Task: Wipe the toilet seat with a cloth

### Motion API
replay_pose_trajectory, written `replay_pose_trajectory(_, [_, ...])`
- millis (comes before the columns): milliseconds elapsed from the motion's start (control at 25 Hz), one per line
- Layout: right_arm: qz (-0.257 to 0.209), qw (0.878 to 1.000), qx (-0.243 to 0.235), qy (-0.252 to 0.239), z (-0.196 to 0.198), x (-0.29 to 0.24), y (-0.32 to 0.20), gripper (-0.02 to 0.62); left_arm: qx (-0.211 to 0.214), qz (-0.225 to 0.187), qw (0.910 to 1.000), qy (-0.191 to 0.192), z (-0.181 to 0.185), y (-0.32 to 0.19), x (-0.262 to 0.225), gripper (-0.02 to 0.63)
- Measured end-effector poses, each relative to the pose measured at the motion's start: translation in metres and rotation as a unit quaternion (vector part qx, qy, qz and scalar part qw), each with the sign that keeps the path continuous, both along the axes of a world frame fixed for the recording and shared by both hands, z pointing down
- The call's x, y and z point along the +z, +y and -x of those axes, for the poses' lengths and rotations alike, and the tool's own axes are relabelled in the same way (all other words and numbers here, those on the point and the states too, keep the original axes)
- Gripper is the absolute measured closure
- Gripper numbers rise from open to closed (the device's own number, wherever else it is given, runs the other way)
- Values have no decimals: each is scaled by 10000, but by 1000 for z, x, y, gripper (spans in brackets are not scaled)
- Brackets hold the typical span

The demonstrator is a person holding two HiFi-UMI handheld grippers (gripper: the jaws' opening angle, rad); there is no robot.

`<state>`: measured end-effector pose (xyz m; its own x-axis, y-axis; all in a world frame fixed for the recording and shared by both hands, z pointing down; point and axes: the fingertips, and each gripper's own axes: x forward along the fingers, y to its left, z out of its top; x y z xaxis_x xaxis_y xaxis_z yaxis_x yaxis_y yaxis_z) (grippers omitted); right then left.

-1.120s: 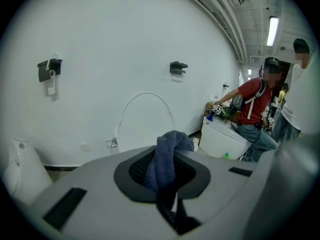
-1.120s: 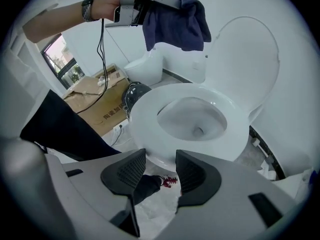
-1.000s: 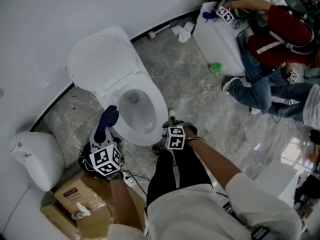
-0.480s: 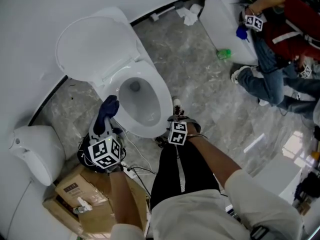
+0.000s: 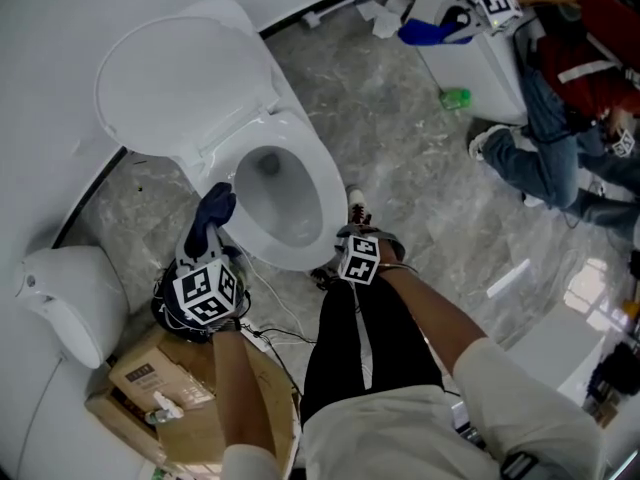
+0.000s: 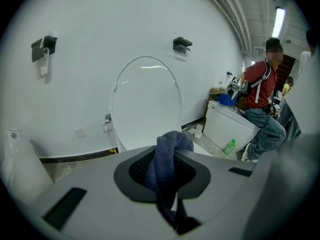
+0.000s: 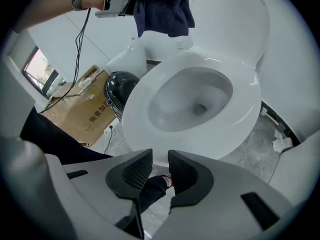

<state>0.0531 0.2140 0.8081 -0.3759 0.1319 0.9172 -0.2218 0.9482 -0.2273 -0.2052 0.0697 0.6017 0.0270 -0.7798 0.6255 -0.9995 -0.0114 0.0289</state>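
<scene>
The white toilet stands with its lid raised and the seat down over the bowl. My left gripper hovers by the seat's left rim, shut on a dark blue cloth. In the left gripper view the cloth fills the left gripper and the lid stands ahead. My right gripper hangs at the seat's front edge, pointing steeply down. In the right gripper view the right gripper has just been closing, a narrow gap remains with nothing in it, and the seat lies beyond.
A cardboard box and a white fixture sit at the left, with a black round object and cables beside the bowl. At the upper right another person works at a second white toilet, near a green bottle.
Both my grippers have sunk toward the toilet. The cloth stays in the left gripper beside the seat's left rim. The other person's blue cloth has moved onto the far toilet.
</scene>
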Motion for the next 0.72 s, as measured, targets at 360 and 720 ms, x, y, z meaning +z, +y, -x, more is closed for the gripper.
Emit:
replay_pose_trajectory(360, [271,9841,1676,-516,-14,-28,-51,505,-142,184,9997,25,15,-31,50,574])
replay_pose_trajectory(720, [-567,9550,2670,-1162,-28,-106,-141,545,-600,233,9975,284,12,-75,106,574])
